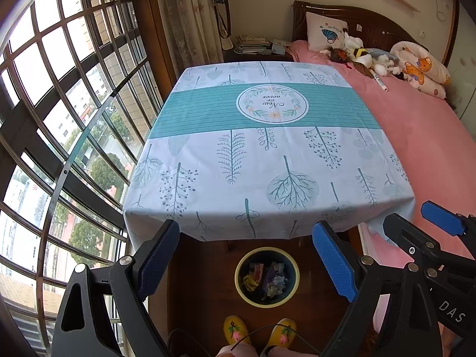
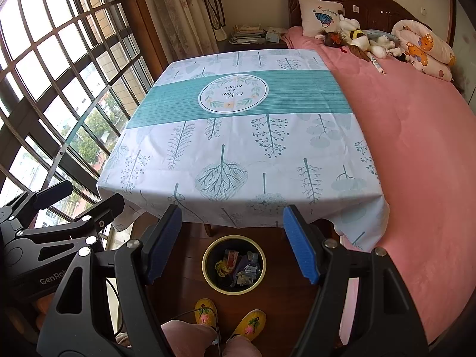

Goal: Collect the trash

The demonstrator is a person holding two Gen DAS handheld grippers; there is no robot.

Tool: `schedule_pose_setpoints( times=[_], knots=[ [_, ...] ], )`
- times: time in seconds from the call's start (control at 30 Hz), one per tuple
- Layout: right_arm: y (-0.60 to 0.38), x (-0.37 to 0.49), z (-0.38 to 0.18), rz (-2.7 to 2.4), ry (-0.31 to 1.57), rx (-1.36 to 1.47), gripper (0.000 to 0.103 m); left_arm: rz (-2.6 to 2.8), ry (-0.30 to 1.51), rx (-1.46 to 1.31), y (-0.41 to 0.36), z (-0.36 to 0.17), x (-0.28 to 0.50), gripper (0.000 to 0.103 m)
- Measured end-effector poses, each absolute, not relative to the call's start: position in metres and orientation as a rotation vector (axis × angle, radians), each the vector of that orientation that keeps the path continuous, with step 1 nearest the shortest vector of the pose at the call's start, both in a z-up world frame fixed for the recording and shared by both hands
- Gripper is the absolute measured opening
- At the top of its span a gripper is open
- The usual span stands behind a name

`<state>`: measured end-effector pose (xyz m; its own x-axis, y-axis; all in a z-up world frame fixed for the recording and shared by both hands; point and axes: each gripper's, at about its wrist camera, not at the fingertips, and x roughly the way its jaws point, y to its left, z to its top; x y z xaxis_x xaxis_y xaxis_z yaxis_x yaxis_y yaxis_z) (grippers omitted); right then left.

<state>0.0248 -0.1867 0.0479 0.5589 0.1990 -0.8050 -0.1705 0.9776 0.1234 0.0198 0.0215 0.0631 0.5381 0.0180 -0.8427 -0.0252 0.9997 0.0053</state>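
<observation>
Both my jaws stand wide and hold nothing. The trash (image 1: 266, 279) lies inside the bin (image 1: 241, 290) on the floor, below the bare worktop (image 1: 267, 160). I judge collecting finished; next I only check around.

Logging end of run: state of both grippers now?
Left gripper: open, holding nothing.
Right gripper: open, holding nothing.
</observation>
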Motion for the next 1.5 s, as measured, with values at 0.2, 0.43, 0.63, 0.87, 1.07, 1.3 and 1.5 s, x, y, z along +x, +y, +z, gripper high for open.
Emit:
schedule_pose_setpoints(
  times=[0.2, 0.43, 0.63, 0.87, 1.07, 1.3, 1.5],
  knots=[
    [-0.187, 0.025, 0.047, 0.219, 0.954, 0.034, 0.068, 0.029, 1.009, -0.011, 0.018, 0.058, 0.019, 0.092],
    [-0.188, 0.022, 0.041, 0.222, 0.962, 0.037, 0.068, 0.036, 1.026, -0.021, 0.016, 0.052, 0.017, 0.091],
    [-0.189, 0.022, 0.035, 0.227, 0.975, 0.041, 0.068, 0.037, 1.036, -0.024, 0.016, 0.050, 0.018, 0.090],
    [-0.189, 0.024, 0.034, 0.229, 0.979, 0.044, 0.068, 0.035, 1.041, -0.025, 0.015, 0.049, 0.019, 0.089],
    [-0.190, 0.025, 0.034, 0.230, 0.979, 0.043, 0.068, 0.022, 1.056, -0.027, 0.015, 0.045, 0.019, 0.089],
    [-0.192, 0.025, 0.034, 0.233, 0.980, 0.044, 0.068, 0.021, 1.056, -0.028, 0.015, 0.045, 0.019, 0.089],
    [-0.192, 0.025, 0.033, 0.233, 0.981, 0.044, 0.068, 0.021, 1.057, -0.027, 0.015, 0.044, 0.019, 0.089]
  ],
)
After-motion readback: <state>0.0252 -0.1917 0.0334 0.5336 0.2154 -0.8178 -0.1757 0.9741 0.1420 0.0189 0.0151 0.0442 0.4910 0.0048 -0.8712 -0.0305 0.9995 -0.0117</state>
